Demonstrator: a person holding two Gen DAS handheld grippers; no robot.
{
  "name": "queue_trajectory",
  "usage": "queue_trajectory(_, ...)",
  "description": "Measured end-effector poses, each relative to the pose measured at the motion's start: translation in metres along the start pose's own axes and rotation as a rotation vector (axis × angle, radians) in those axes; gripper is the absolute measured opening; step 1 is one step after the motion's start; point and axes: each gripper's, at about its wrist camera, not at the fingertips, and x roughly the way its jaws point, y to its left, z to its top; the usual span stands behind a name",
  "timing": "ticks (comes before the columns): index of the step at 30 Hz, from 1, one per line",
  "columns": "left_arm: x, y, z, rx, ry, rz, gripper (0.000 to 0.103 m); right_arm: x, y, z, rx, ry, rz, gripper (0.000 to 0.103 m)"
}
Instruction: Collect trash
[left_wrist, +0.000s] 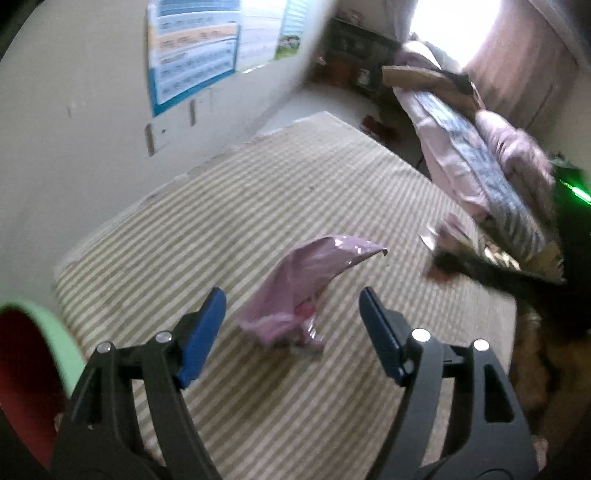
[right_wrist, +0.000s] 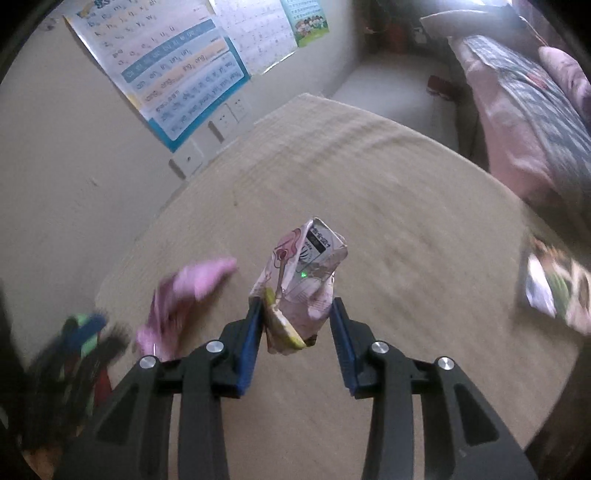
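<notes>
A striped mat (left_wrist: 280, 206) is covering the worktop, sitting against the wall under an alphabet poster (right_wrist: 166, 74), with a bed (left_wrist: 480, 166) heaped in pink bedding lying well beyond the mat's far edge. On the mat, a crumpled pink plastic wrapper (left_wrist: 306, 284) is lying just ahead of the left tongs (left_wrist: 291, 321), whose blue fingers are standing wide apart on either side of it without touching it. Above the mat, the right tongs (right_wrist: 297, 321) are clamping a squashed pink drink carton (right_wrist: 306, 280) upright, its bent straw sticking out.
</notes>
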Motion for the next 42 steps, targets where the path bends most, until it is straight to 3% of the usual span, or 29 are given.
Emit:
queue_trajectory(7,0.053,-0.007,0.010,0.034,0.092,0.082,0.071,-0.024,0.011,-0.057,-0.048,0.024,0.044,0.037)
queue_trajectory(11,0.065,0.002,0.006,0.002,0.141,0.105,0.044,-0.027,0.017,-0.071,-0.048,0.035,0.079,0.037)
queue_trajectory(15,0.055,0.005,0.001,-0.043,0.127,0.111,0.035,-0.031,0.017,-0.075,-0.047,0.030,0.093,0.037)
queue_trajectory(26,-0.006,-0.011,-0.036,-0.112,0.106,0.155,0.034,-0.043,0.013,-0.079,-0.060,-0.006,0.093,0.037)
queue_trajectory(31,-0.007,-0.014,-0.050,-0.103,0.124,0.168,0.038,-0.037,0.006,-0.084,-0.046,0.019,0.085,0.038)
queue_trajectory(32,-0.006,-0.014,-0.051,-0.103,0.127,0.170,0.043,-0.036,0.006,-0.085,-0.048,0.027,0.084,0.039)
queue_trajectory(35,-0.002,-0.013,-0.051,-0.104,0.131,0.170,0.047,-0.031,0.006,-0.087,-0.049,0.052,0.083,0.047)
queue_trajectory(39,0.005,-0.009,-0.052,-0.102,0.139,0.174,0.046,-0.028,0.008,-0.090,-0.049,0.070,0.103,0.047)
queue_trajectory(42,0.008,-0.005,-0.055,-0.118,0.153,0.166,0.037,-0.023,0.014,-0.091,-0.050,0.090,0.120,0.049)
